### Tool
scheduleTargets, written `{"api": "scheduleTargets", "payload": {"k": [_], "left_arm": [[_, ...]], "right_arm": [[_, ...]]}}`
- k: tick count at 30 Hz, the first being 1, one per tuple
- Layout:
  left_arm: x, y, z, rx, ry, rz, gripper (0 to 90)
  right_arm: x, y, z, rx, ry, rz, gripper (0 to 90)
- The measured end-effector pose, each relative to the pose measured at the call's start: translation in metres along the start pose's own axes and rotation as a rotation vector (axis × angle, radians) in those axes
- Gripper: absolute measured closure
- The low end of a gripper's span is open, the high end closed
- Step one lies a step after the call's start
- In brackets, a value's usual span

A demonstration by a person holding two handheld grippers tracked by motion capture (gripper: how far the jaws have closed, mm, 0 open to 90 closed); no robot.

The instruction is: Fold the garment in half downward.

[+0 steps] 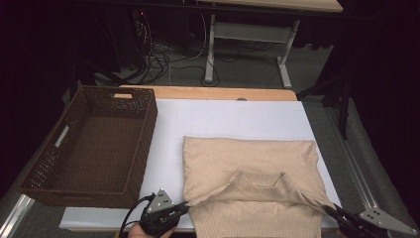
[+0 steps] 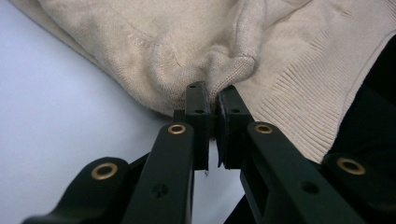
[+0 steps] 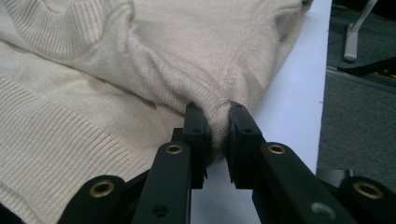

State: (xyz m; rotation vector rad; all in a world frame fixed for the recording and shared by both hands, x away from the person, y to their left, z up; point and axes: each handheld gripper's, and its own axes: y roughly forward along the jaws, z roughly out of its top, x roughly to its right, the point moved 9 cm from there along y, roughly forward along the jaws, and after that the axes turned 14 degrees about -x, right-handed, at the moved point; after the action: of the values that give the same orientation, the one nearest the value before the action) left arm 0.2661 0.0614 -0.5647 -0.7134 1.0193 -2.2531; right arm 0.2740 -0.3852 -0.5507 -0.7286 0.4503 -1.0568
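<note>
A beige knit sweater [image 1: 250, 173] lies folded on the white sheet [image 1: 228, 119], its ribbed collar facing the near edge. At the near left corner of the fold my left gripper [image 1: 185, 203] is shut on a pinch of the sweater [image 2: 219, 70], and its jaws [image 2: 212, 93] squeeze the bunched knit between them. My right gripper [image 1: 331, 210] is shut on the sweater's near right corner, a thick fold of sweater [image 3: 187, 60] clamped between its jaws [image 3: 217, 114]. The cloth between the two grips is drawn up in a ridge.
A brown woven basket [image 1: 54, 163] stands empty on the left part of the table. The white sheet's right edge [image 3: 299, 93] runs close beside the right gripper, with grey floor beyond it. A desk frame [image 1: 247, 34] and cables sit behind the table.
</note>
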Motion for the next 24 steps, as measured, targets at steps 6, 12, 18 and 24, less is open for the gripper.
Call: {"api": "scheduleTargets", "payload": {"k": [6, 12, 18, 24], "left_arm": [[0.000, -0.002, 0.006, 0.000, 0.002, -0.003, 57.5], [0.003, -0.009, 0.030, 0.045, 0.000, 0.013, 27.5], [0.018, 0.007, 0.058, 0.024, 0.060, -0.010, 27.1], [0.025, 0.037, 0.069, -0.095, 0.129, 0.003, 42.8]], "right_arm": [[-0.004, -0.003, 0.010, 0.037, 0.012, 0.032, 54.2], [-0.013, -0.004, 0.035, 0.070, -0.023, 0.051, 45.0], [-0.025, 0.003, 0.060, 0.082, -0.043, 0.076, 46.7], [-0.045, 0.024, 0.079, 0.046, -0.082, 0.109, 49.8]]}}
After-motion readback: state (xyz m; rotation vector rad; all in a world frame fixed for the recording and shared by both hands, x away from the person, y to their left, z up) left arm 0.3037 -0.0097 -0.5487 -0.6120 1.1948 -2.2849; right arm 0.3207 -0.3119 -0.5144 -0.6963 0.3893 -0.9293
